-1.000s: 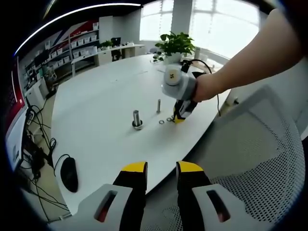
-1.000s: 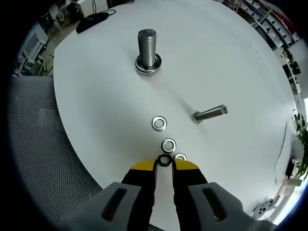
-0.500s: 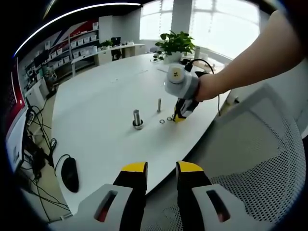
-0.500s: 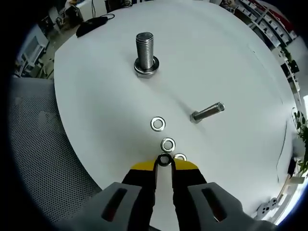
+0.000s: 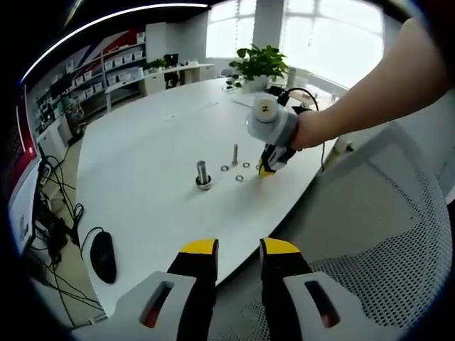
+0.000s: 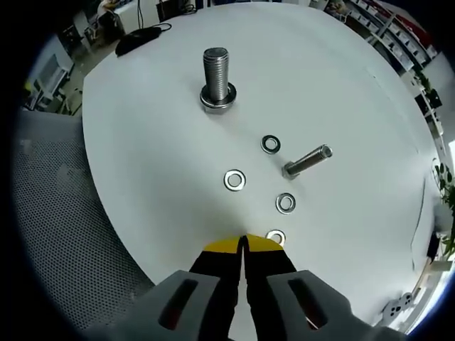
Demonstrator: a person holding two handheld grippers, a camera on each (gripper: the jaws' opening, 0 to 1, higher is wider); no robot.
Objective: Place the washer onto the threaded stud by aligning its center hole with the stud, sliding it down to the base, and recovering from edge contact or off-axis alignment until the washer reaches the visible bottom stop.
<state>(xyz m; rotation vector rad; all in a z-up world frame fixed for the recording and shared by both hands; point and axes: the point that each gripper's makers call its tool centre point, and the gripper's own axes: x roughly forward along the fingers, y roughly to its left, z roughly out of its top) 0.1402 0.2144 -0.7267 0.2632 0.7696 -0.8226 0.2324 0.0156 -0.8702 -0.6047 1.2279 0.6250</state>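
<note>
We see a white table (image 6: 142, 135) with a curved edge. A grey mesh chair (image 6: 57, 213) sits just off the table edge nearest both cameras. In the left gripper view a person's bare arm (image 5: 362, 89) reaches in over that edge. A potted plant (image 5: 259, 65) stands at the far edge. The left gripper (image 5: 238, 250) hangs off the table above the chair seat, its jaws apart with nothing between them. The right gripper (image 6: 243, 245) is over the near edge with its yellow tips pressed together, and we see nothing pinched between them. From the left gripper view its tips point down at the table top by the edge. A black mouse (image 6: 138, 37) lies by the edge, well apart from the parts. The thick threaded stud (image 6: 217, 77) stands upright on its wide base, inward from the edge, with bare threads and nothing on them. A thin bolt (image 6: 307, 162) stands apart from it. Four washers lie flat on the table, none on the stud. Washer A (image 6: 270, 144) is between the stud and the thin bolt, and washer B (image 6: 234, 179) is closer to the edge. Washer C (image 6: 286, 203) is just beside the thin bolt's foot. Washer D (image 6: 276, 237) is just beside the right gripper's tip; whether it touches, we cannot tell.
</note>
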